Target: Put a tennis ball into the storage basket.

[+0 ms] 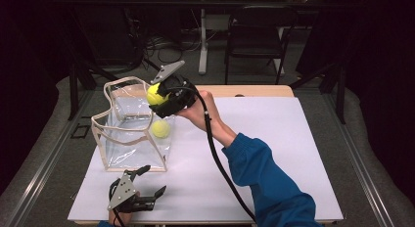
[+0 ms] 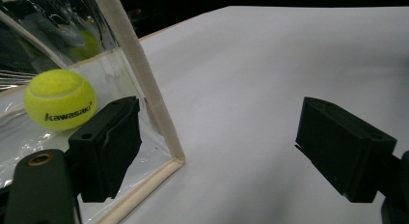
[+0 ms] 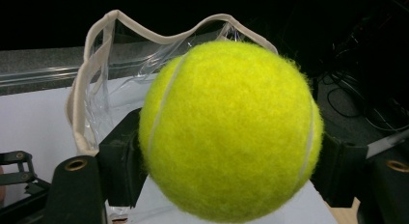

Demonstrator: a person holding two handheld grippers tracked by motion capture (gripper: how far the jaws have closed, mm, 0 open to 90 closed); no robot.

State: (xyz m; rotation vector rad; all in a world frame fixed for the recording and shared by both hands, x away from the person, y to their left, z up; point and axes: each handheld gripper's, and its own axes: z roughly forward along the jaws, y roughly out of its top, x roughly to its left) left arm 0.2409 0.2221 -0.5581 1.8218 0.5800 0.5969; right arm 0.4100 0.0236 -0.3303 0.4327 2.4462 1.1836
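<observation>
High view: right gripper [image 1: 157,97] is up over the rim of a clear plastic bag [image 1: 128,141] w/ cream fabric trim, jaws clamped on a tennis ball [image 1: 155,94]. Blue sleeve [image 1: 266,180] & bare hand behind it, black cable [image 1: 220,163] trailing back along the forearm. A second tennis ball [image 1: 160,128] sits inside the bag, near its right wall, low down. Bag stands upright on a white sheet [image 1: 274,139] covering the table, open top wavy.

Left gripper [image 1: 147,180] is low at the front-left of the sheet, just in front of the bag's near corner, jaws spread wide, nothing betw. them.

Right gripper view adds what the high view can't: ball [image 3: 226,130] pinched at its sides by both black jaws, white seam lines visible, bag's trim [image 3: 96,55] curling behind it.

Left gripper view: jaws wide apart, bare white sheet [image 2: 270,64] betw. them; left jaw is just in front of the bag's corner trim [image 2: 144,84]. Through the clear wall the inner ball [image 2: 60,99] reads "kawasaki" in black, which isn't legible from above. It rests on the bag's floor.
</observation>
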